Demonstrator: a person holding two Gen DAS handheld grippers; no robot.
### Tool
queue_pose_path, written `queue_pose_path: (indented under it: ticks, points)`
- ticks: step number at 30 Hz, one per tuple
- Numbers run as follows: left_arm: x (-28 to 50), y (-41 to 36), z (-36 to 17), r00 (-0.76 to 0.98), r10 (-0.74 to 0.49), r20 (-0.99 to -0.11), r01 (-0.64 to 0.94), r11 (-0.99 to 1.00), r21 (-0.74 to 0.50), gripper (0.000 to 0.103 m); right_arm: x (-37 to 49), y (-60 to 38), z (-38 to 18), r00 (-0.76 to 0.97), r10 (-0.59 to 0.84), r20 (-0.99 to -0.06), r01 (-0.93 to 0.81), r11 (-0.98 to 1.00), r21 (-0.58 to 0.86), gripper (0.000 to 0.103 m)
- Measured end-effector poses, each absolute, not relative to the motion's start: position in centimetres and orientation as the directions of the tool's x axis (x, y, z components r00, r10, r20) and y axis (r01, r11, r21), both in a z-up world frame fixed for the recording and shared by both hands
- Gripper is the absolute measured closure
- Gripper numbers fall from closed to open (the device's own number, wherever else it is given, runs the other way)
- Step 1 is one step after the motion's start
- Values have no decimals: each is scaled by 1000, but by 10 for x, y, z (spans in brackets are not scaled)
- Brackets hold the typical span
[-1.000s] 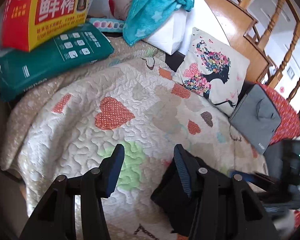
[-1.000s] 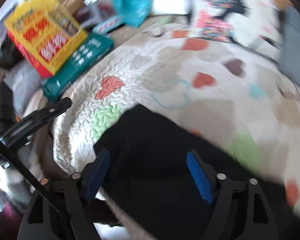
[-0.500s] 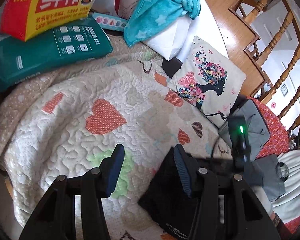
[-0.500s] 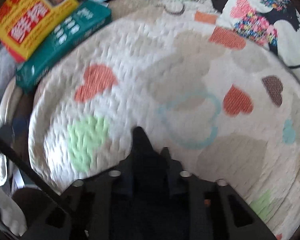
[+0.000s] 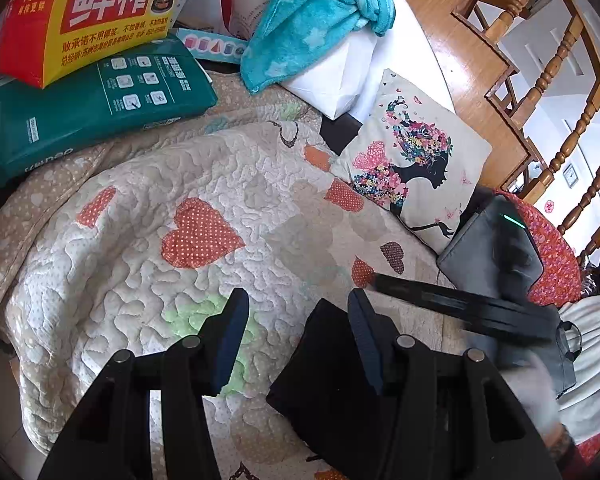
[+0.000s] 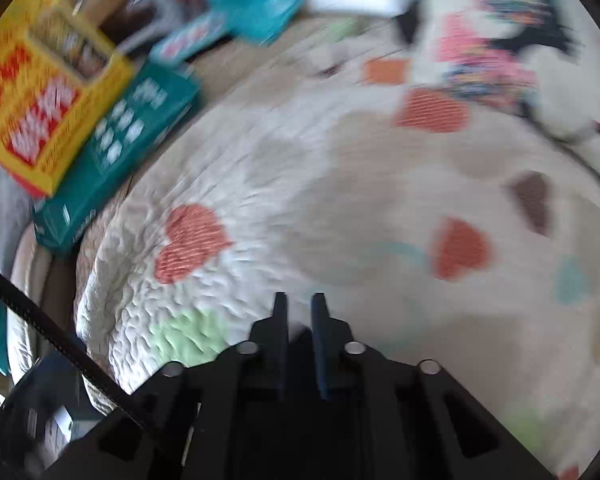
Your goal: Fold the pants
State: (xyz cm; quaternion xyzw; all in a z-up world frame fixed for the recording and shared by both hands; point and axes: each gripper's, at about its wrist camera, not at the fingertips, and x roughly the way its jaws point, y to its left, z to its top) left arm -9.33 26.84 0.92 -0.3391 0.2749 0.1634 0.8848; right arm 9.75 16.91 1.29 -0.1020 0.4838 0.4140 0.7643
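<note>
Black pants (image 5: pixel 324 376) folded in a block on the heart quilt (image 5: pixel 204 216), at 5 o'clock of the left view. Left tongs (image 5: pixel 294 328) apart, empty, right finger over the pants' edge. Right tongs (image 6: pixel 299 308) just opened slightly after closing, narrow gap, nothing gripped; view blurred

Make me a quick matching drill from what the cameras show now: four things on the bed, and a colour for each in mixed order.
Things:
1. pants
2. towel
3. big carton
4. flat box under the carton

Colours:
A. yellow and red
B. dark green
C. black
D. turquoise

Pairs: 1-C, 2-D, 3-A, 4-B
</note>
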Motion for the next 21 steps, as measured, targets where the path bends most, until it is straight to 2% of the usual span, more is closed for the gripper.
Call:
queue_pose_path:
  ticks: [1, 2, 3, 4, 9, 13, 17, 21]
  points:
    - [-93, 268, 8, 795, 97, -599, -474, 714, -514, 53, 101, 141, 19, 220, 535, -816, -704, 666, 246, 59]
    - [-93, 268, 8, 795, 91, -599, -472, 713, -518, 53, 107, 98, 27, 255, 521, -815, -652, 715, 253, 37]
    - [-92, 266, 7, 796, 81, -599, -466, 713, -523, 53, 110, 56, 31, 268, 511, -817, -599, 752, 274, 28]
    - [-90, 265, 6, 797, 71, -600, -461, 713, -528, 53, 112, 16, 33, 266, 512, -817, -553, 775, 305, 24]
    - [-80, 251, 4, 787, 30, -616, -435, 736, -519, 53, 93, -178, 41, 393, 428, -814, -293, 897, 330, 24]
    - [-72, 237, 3, 772, 32, -634, -432, 758, -488, 53, 64, -304, 13, 433, 419, -798, -58, 896, 439, 24]
    - [-68, 228, 1, 761, 58, -646, -452, 762, -464, 53, 46, -343, -28, 421, 449, -788, 35, 860, 509, 24]
    - [-59, 215, -1, 743, 82, -664, -464, 779, -423, 53, 50, -338, -71, 368, 504, -781, 104, 813, 573, 24]
